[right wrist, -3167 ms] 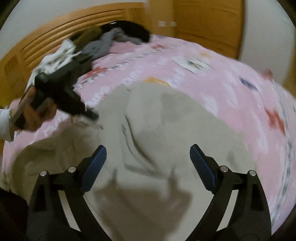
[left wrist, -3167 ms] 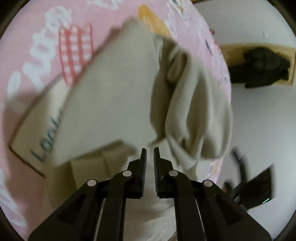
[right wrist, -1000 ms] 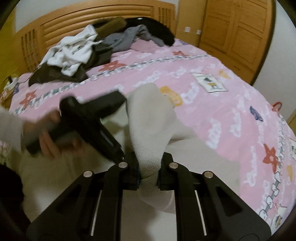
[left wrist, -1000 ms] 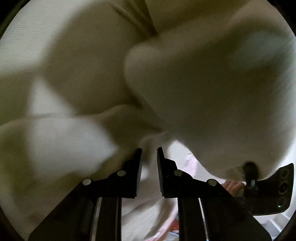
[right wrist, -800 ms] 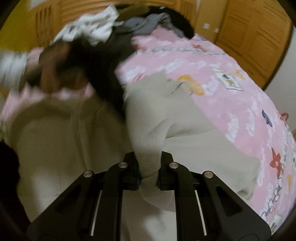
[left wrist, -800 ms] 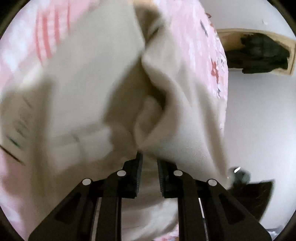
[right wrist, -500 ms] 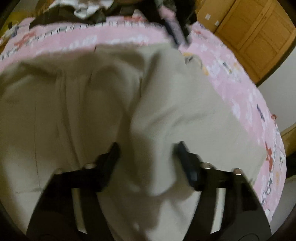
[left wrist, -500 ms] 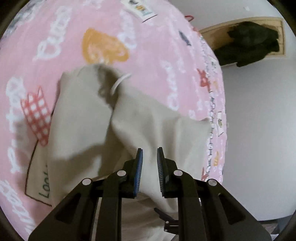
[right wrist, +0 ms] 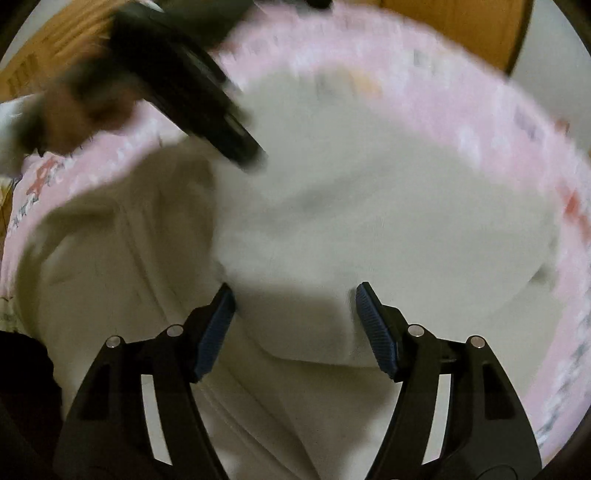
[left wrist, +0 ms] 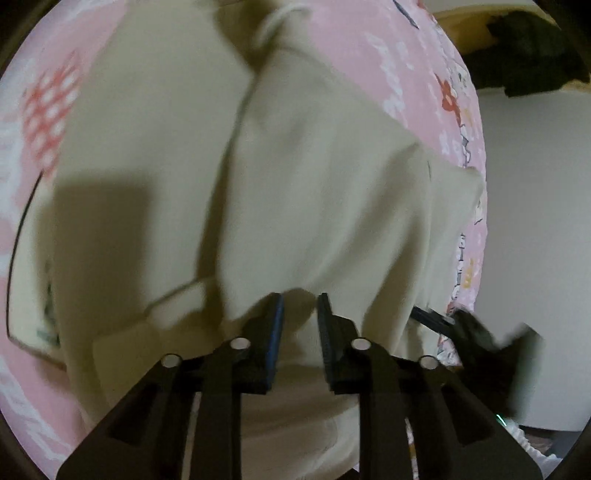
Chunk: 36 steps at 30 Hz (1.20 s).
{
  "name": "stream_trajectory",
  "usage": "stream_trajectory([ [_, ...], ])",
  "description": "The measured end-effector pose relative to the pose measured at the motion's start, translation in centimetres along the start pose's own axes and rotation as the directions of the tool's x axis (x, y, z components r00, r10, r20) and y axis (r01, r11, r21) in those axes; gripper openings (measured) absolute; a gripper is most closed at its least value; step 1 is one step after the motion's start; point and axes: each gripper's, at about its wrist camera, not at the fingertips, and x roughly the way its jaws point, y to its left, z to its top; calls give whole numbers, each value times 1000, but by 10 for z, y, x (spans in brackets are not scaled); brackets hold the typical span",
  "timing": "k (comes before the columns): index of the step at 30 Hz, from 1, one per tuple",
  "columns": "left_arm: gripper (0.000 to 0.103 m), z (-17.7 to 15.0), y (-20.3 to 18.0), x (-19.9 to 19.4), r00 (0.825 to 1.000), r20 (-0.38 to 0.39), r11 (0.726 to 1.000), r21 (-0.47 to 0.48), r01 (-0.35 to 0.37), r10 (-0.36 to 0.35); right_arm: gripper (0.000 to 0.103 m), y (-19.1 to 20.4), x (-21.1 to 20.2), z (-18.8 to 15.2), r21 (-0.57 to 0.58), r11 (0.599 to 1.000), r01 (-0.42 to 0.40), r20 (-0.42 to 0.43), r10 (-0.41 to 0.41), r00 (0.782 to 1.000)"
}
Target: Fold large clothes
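A large beige garment (left wrist: 295,177) lies spread on the pink patterned bed sheet (left wrist: 424,70), with a folded flap over its middle and a drawstring loop (left wrist: 273,20) at the far end. My left gripper (left wrist: 300,314) hovers just over the near part of the garment with a narrow gap between its jaws and nothing clearly pinched. In the right wrist view the garment (right wrist: 369,206) fills the middle, blurred. My right gripper (right wrist: 293,295) is wide open above it and empty. The left gripper (right wrist: 192,88) and the hand holding it show at upper left.
A wooden headboard (right wrist: 40,62) and wooden wardrobe doors (right wrist: 461,22) stand beyond the bed. Dark clothes (left wrist: 524,48) sit on a wooden shelf by the white wall. The bed's edge runs down the right of the left wrist view, where the right gripper (left wrist: 476,339) shows.
My right gripper let go of the beige sleeve and opened wide. The lifted fabric dropped flat onto the bed. My left gripper moved closer over the garment and its jaws parted slightly.
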Motion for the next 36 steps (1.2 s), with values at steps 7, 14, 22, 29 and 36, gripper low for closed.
stream_trajectory([
  [7, 8, 0, 15, -24, 998, 16, 998, -13, 66, -66, 64, -10, -49, 3, 27, 998, -48, 54, 47, 997],
  [14, 59, 84, -6, -72, 971, 236, 999, 27, 24, -30, 71, -182, -82, 32, 593, 805, -23, 167, -95, 981],
  [22, 54, 152, -7, -10, 996, 86, 996, -90, -4, 12, 71, -229, -25, 15, 774, 605, -187, 188, 61, 980],
  [29, 18, 173, -16, 14, 999, 40, 991, -132, -15, 20, 71, -221, -20, 25, 754, 618, -222, 213, 90, 973],
  [36, 11, 173, -45, -9, 992, 129, 997, -72, -1, 11, 58, -236, -21, 34, 759, 616, -210, 240, 36, 970],
])
